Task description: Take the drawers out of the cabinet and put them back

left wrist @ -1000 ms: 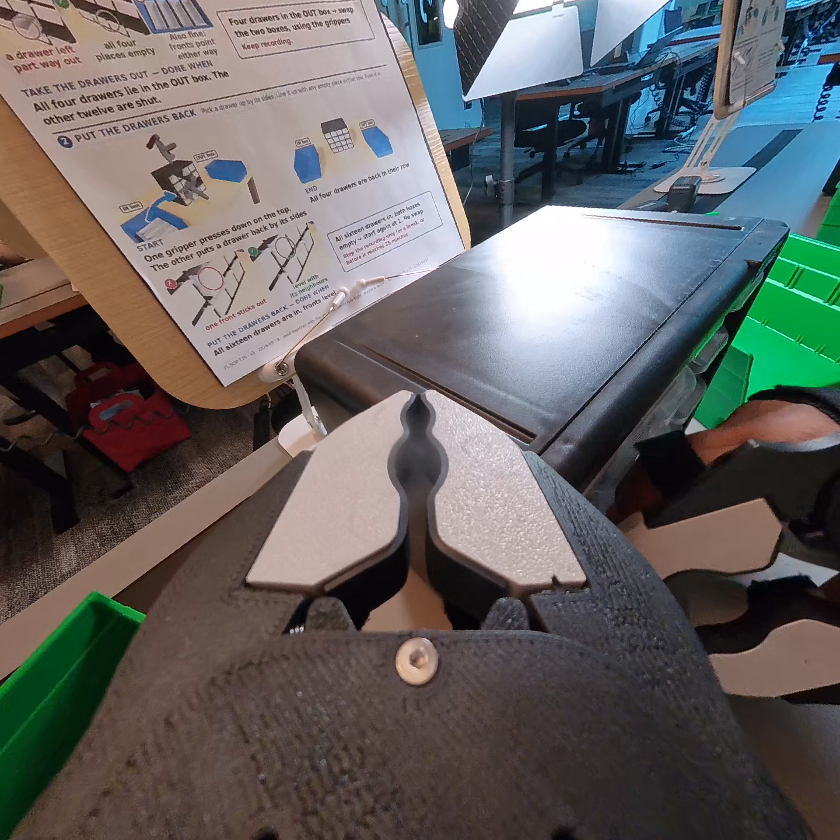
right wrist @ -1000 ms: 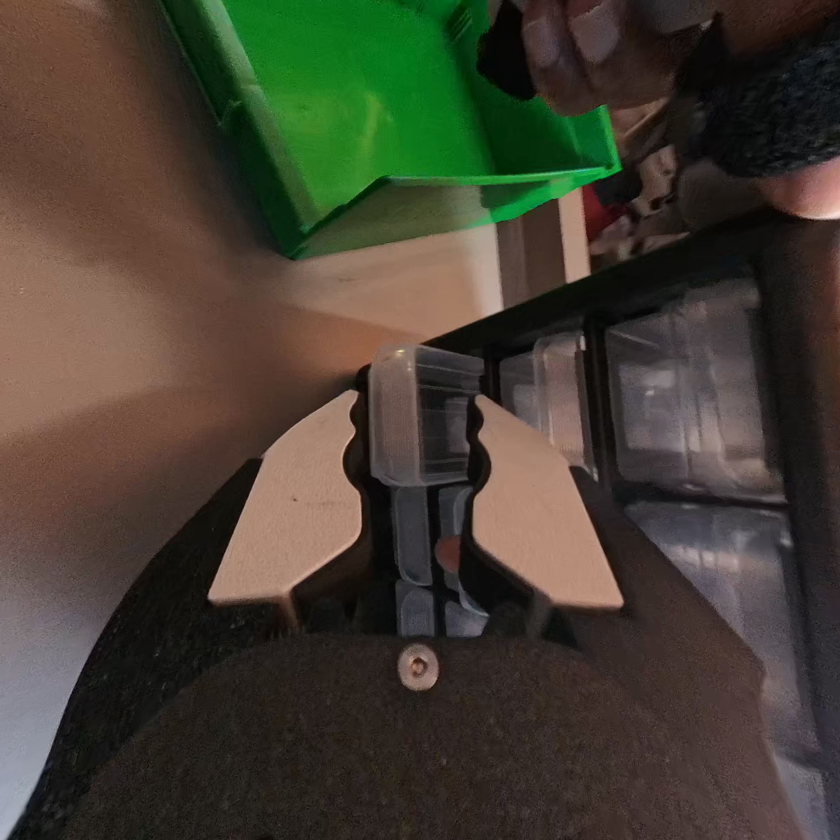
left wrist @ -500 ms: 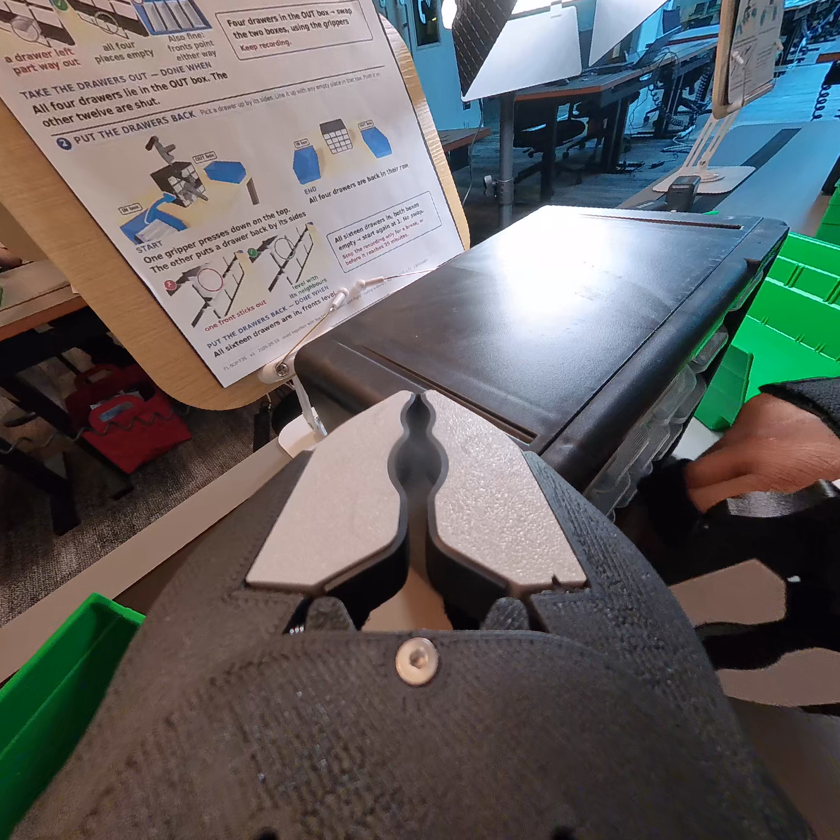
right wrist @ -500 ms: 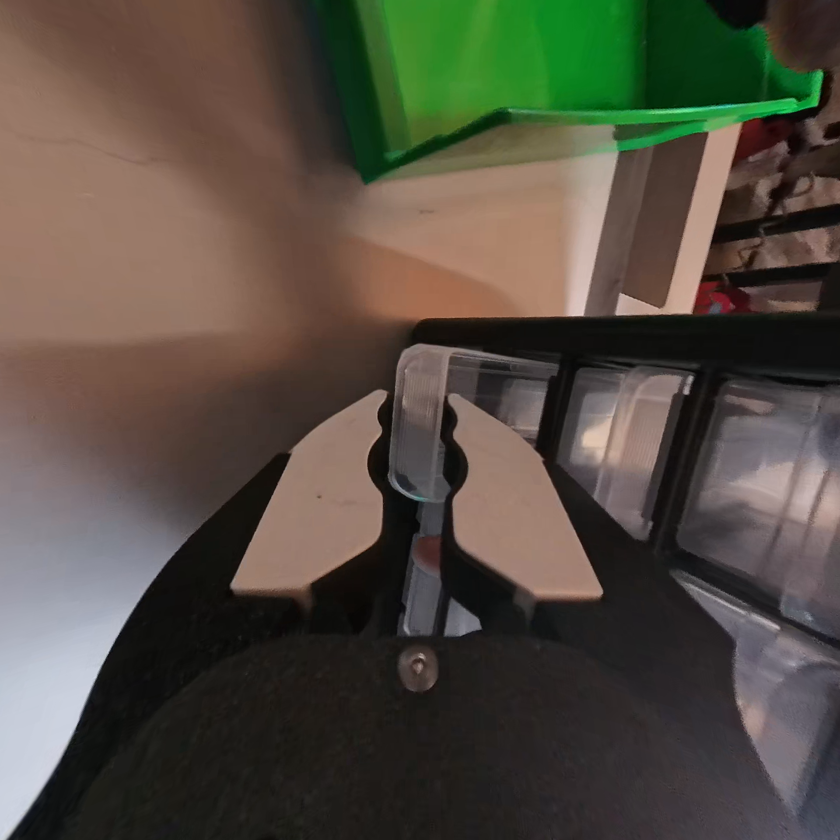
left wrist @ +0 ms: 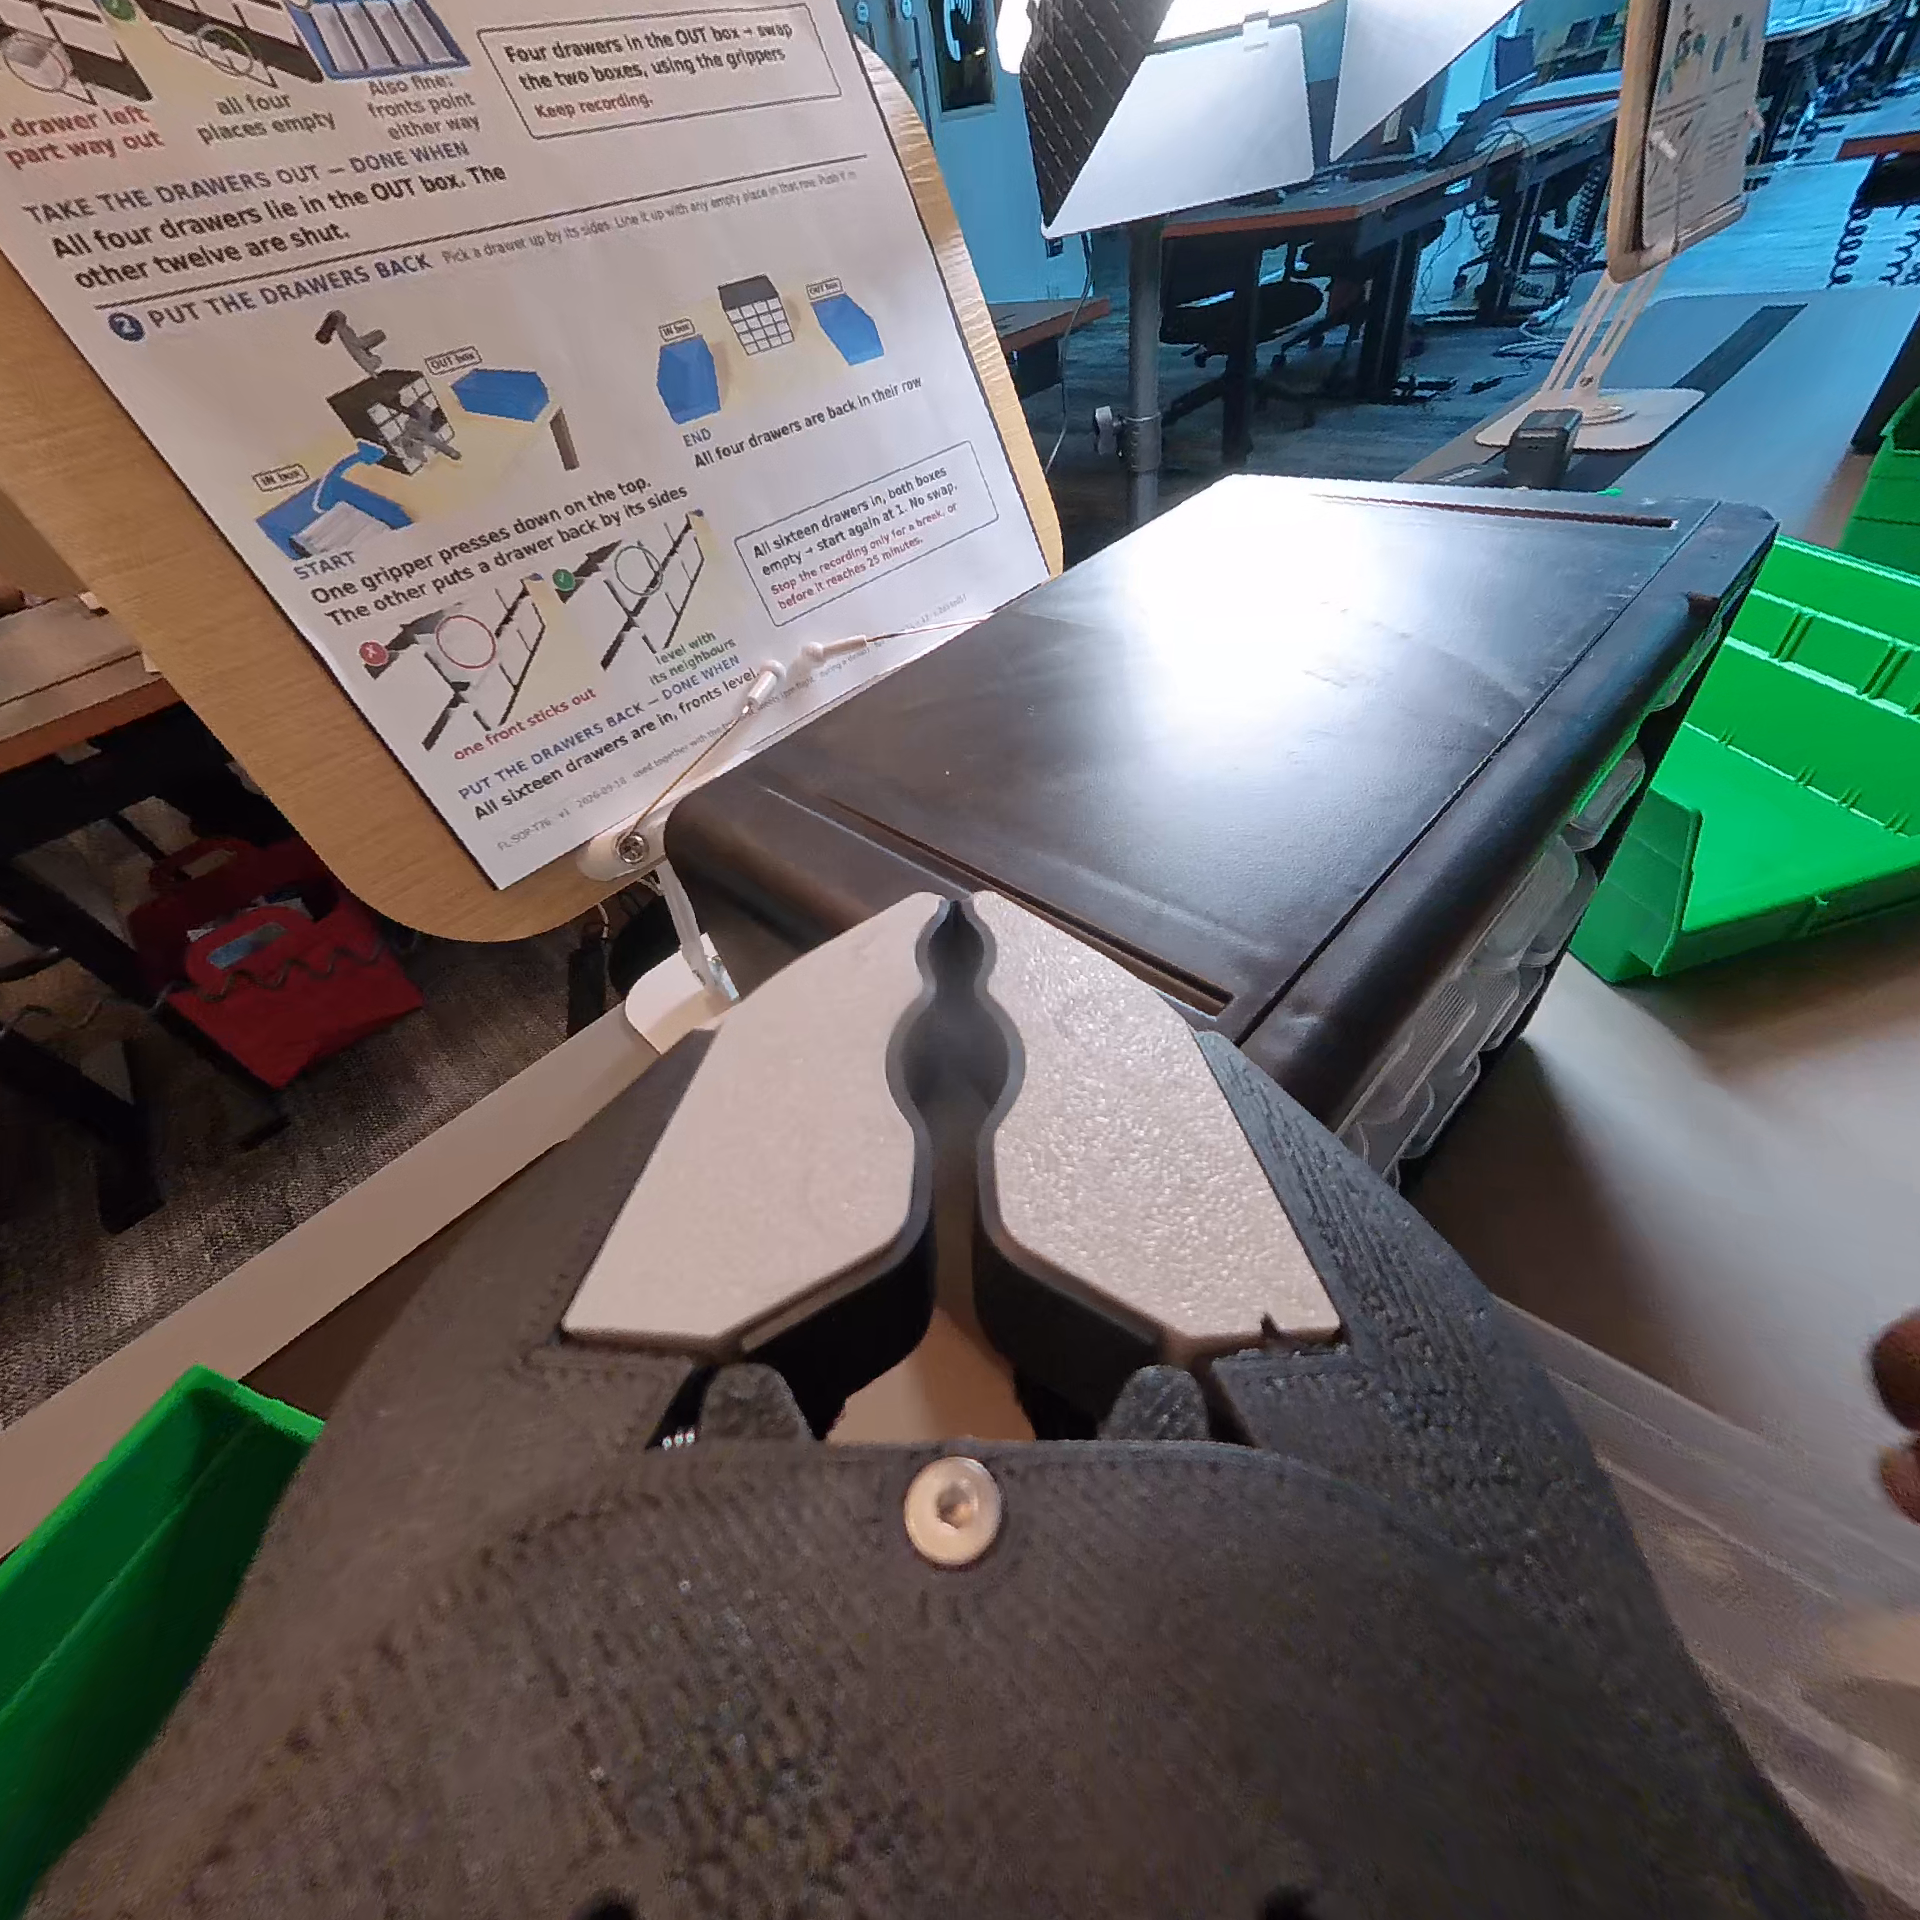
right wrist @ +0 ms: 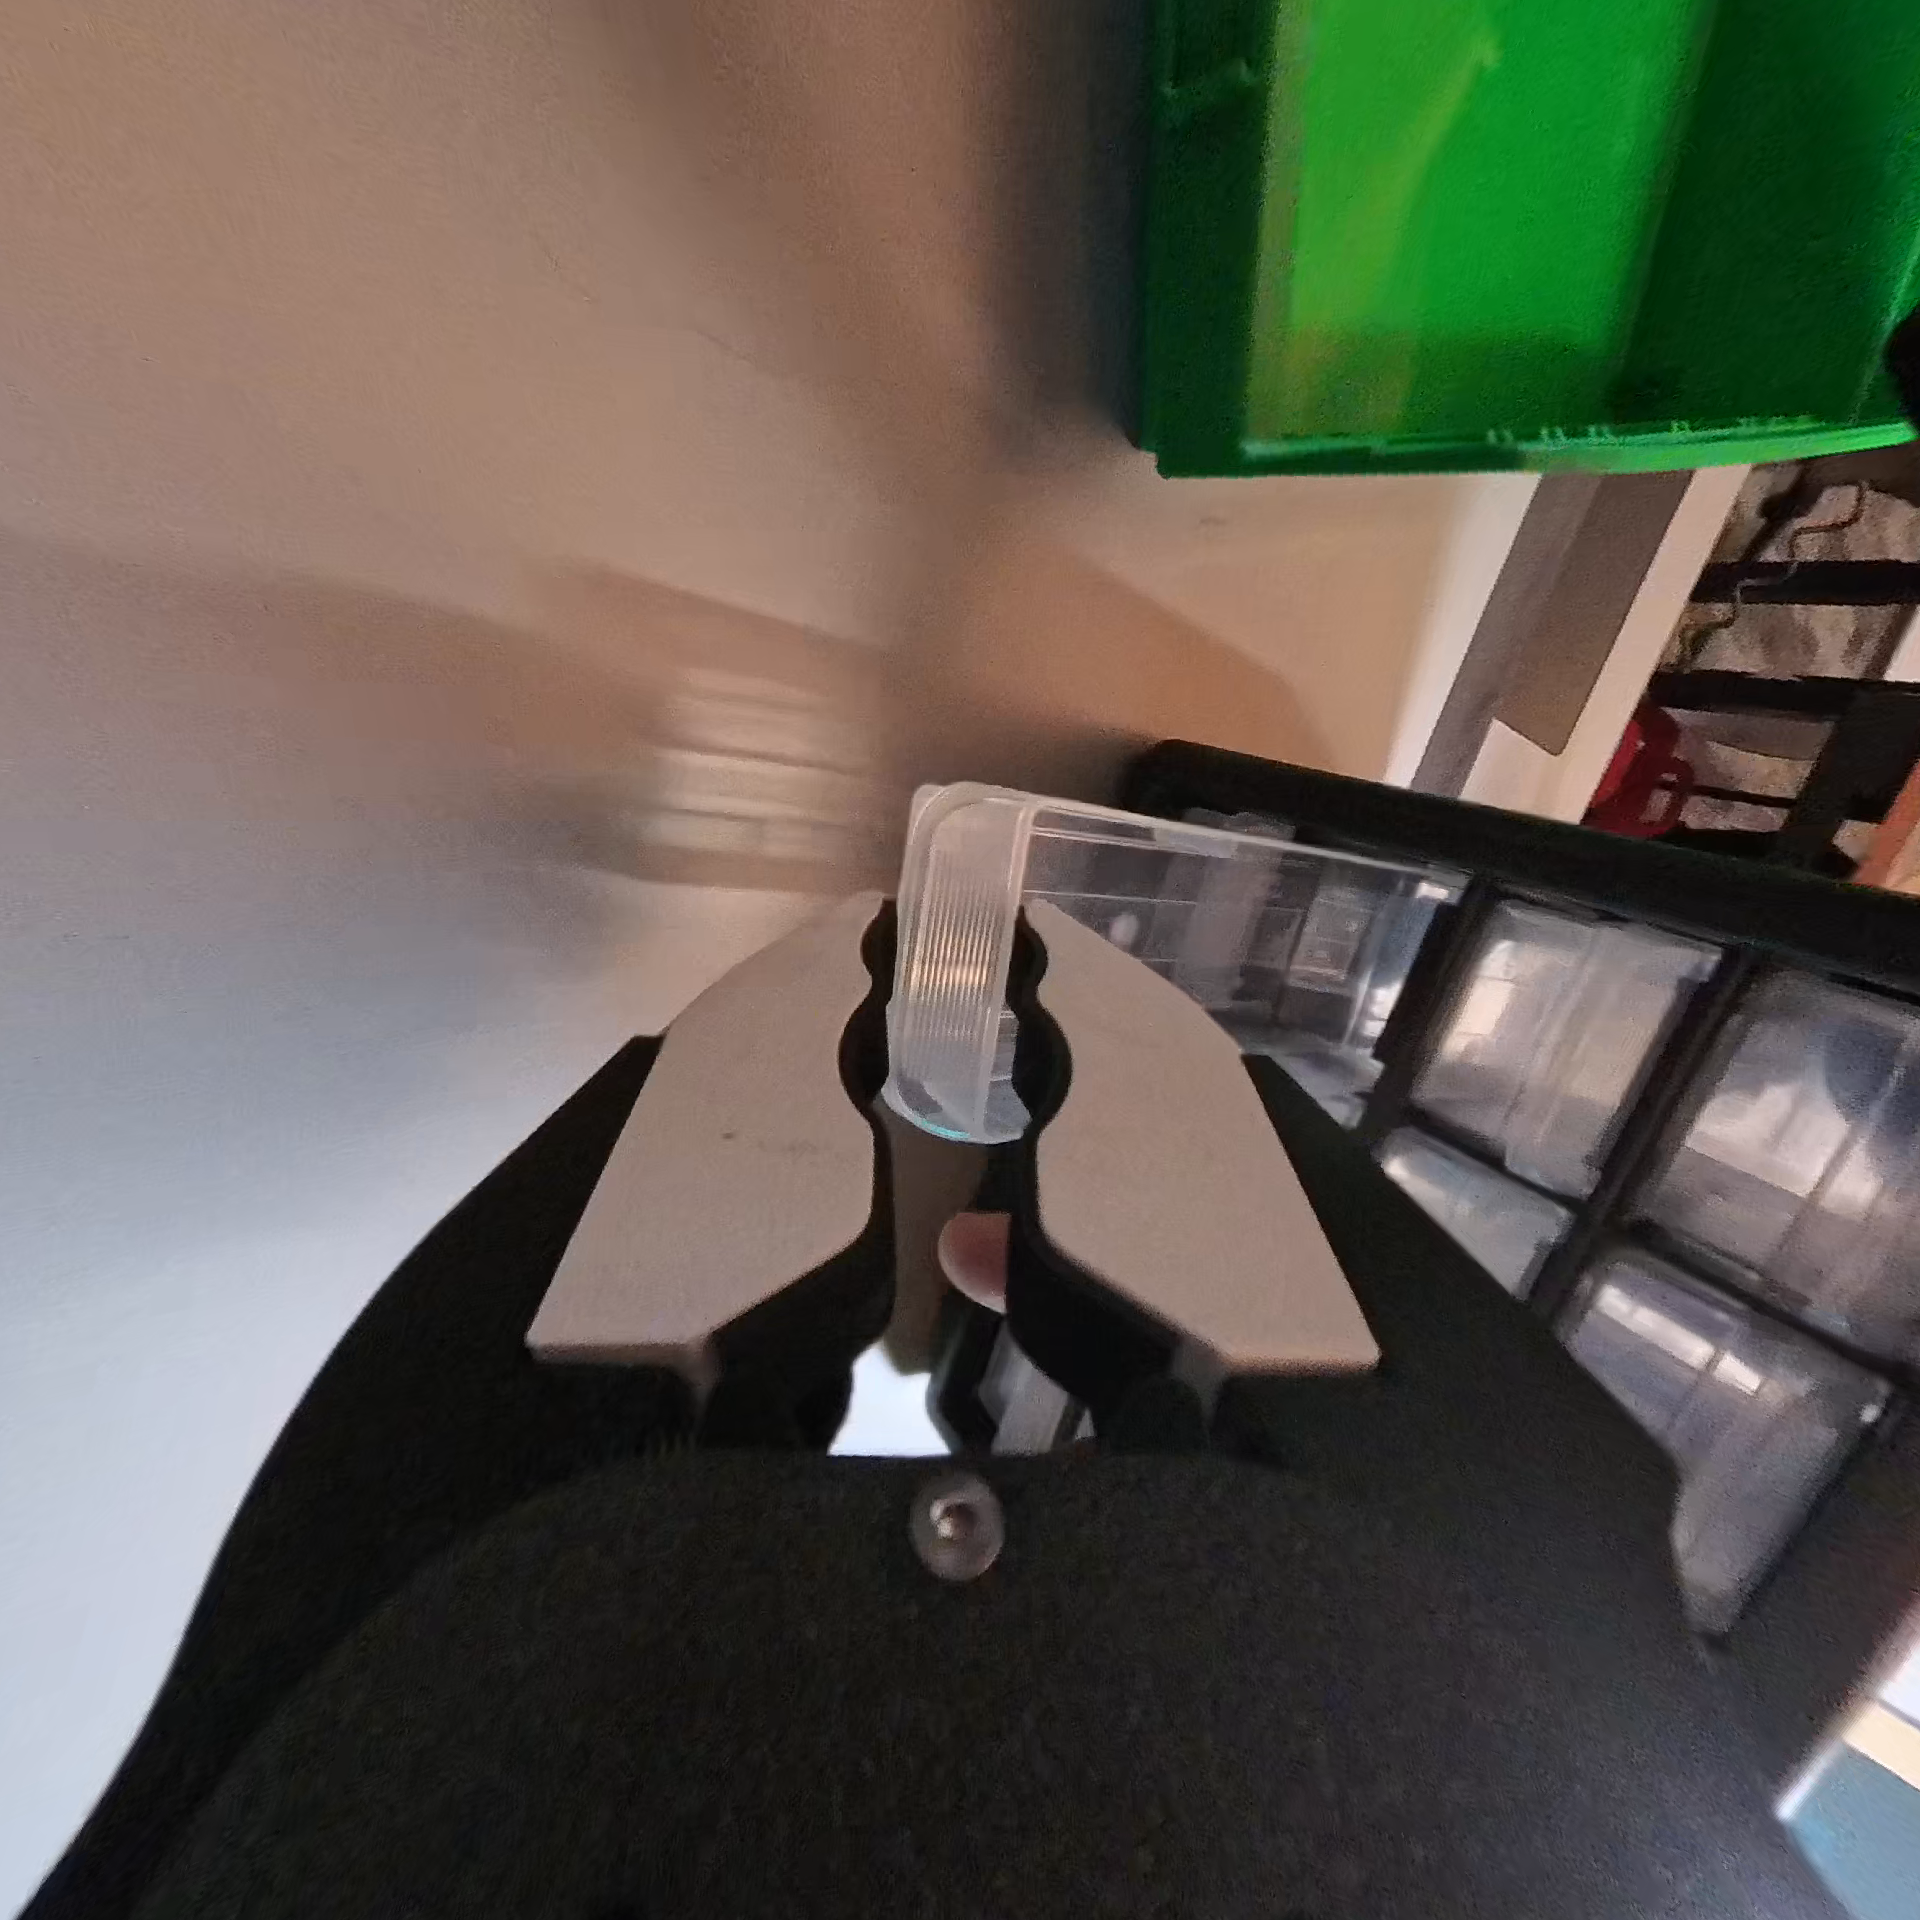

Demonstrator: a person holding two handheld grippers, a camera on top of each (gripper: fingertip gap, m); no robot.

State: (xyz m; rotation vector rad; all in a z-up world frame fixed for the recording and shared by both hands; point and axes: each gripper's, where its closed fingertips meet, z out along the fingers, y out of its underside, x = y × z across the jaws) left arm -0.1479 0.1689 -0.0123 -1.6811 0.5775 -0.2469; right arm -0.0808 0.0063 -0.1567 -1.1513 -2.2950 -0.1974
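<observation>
The black cabinet [left wrist: 1247, 727] stands on the table, its clear drawer fronts [left wrist: 1475, 997] on its right side. My left gripper [left wrist: 951, 920] is shut and empty, its tips at the cabinet's near top corner. In the right wrist view the camera is rolled sideways. My right gripper [right wrist: 951, 925] is shut on the ribbed handle of a clear drawer [right wrist: 1195, 914]. That drawer sticks well out of the cabinet [right wrist: 1558, 1039] at the end slot of its row. The other drawers [right wrist: 1558, 1039] sit shut in their slots.
A green bin [left wrist: 1787, 748] lies right of the cabinet and another green bin [left wrist: 114, 1621] at my lower left; one also shows in the right wrist view [right wrist: 1507, 229]. An instruction sheet on a wooden board [left wrist: 520, 416] stands behind the cabinet. A fingertip [left wrist: 1896, 1392] shows at the right edge.
My right gripper has pulled the clear drawer farther out of the cabinet, and the view has swung. The right hand has slid out of the left wrist view. The left gripper has stayed put.
</observation>
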